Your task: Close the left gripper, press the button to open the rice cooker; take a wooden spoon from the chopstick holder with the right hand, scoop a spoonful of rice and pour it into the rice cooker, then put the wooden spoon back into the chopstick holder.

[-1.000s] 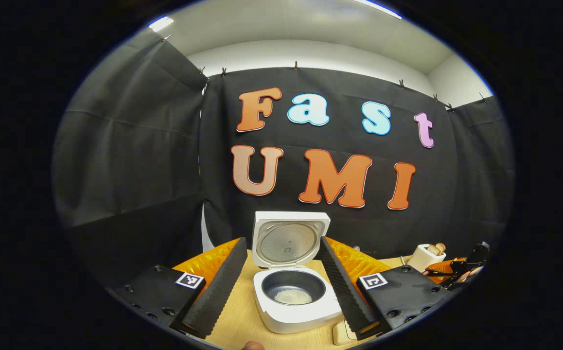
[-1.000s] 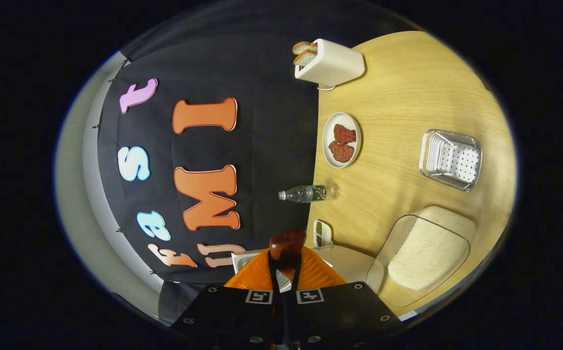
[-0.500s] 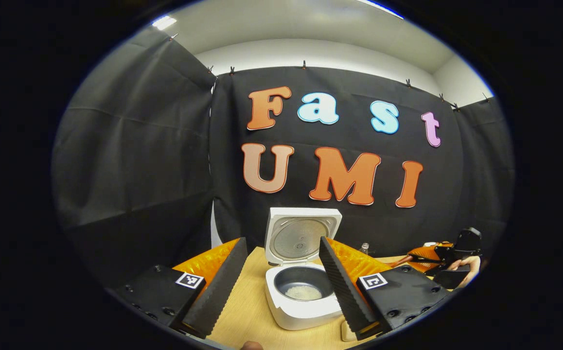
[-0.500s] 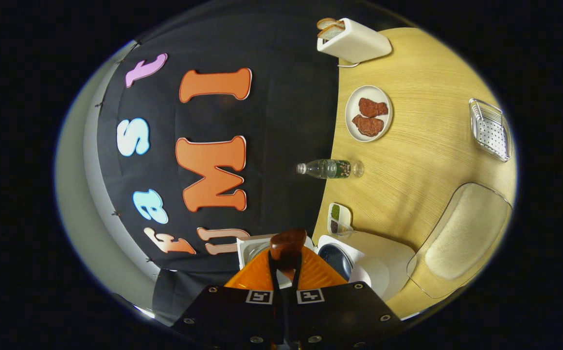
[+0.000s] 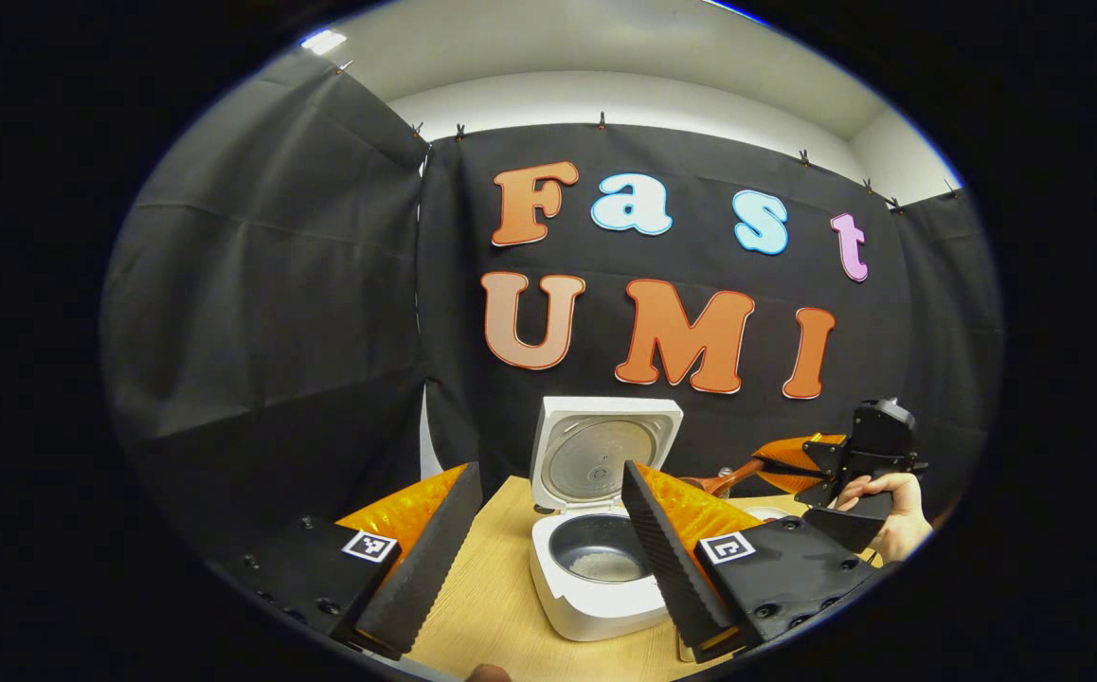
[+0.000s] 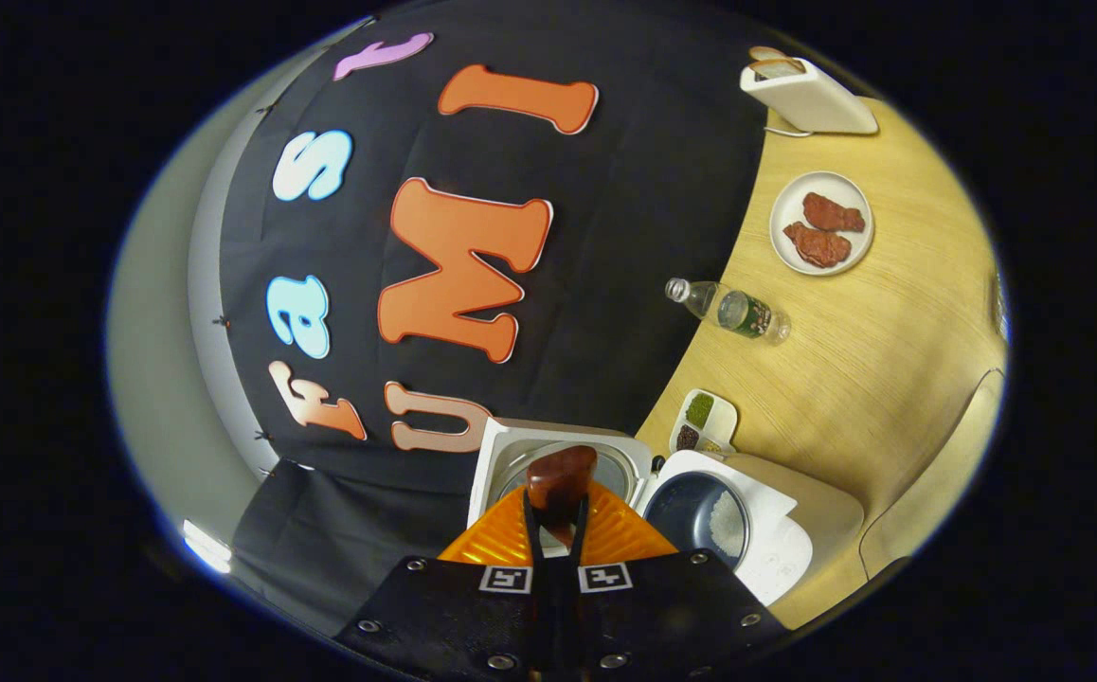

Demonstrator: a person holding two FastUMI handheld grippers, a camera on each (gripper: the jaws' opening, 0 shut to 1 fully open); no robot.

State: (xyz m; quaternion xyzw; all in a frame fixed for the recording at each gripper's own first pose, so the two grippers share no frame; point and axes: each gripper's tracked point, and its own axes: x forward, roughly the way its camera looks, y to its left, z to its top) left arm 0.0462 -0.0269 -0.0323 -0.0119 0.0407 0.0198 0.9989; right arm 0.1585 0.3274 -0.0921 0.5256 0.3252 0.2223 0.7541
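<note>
In the left gripper view the left gripper (image 5: 548, 530) stands wide open with nothing between its fingers. The rice cooker (image 5: 596, 587) sits on the wooden table (image 5: 487, 606) ahead of it, just off the inner face of the right-hand finger. Its lid (image 5: 602, 453) is swung up and stands upright at the back, and a little rice (image 5: 607, 565) lies at the bottom of the dark pot.

Farther off to the right, a hand (image 5: 894, 511) holds the right gripper (image 5: 766, 461). The wooden spoon (image 5: 721, 481) sticks out of its tips, its long axis near level and pointing left, towards the upright lid.

In the right gripper view the right gripper (image 6: 558, 507) is clamped on the spoon's handle. The spoon (image 6: 561, 476) runs straight forward along the fingers, its brown bowl past the tips and in front of the cooker's lid (image 6: 553, 459). The open pot (image 6: 695, 516) lies just right of the fingers. Beyond it are a small seasoning dish (image 6: 705, 421), a bottle (image 6: 733, 311), a plate of meat (image 6: 821, 223) and a toaster (image 6: 809, 93).
</note>
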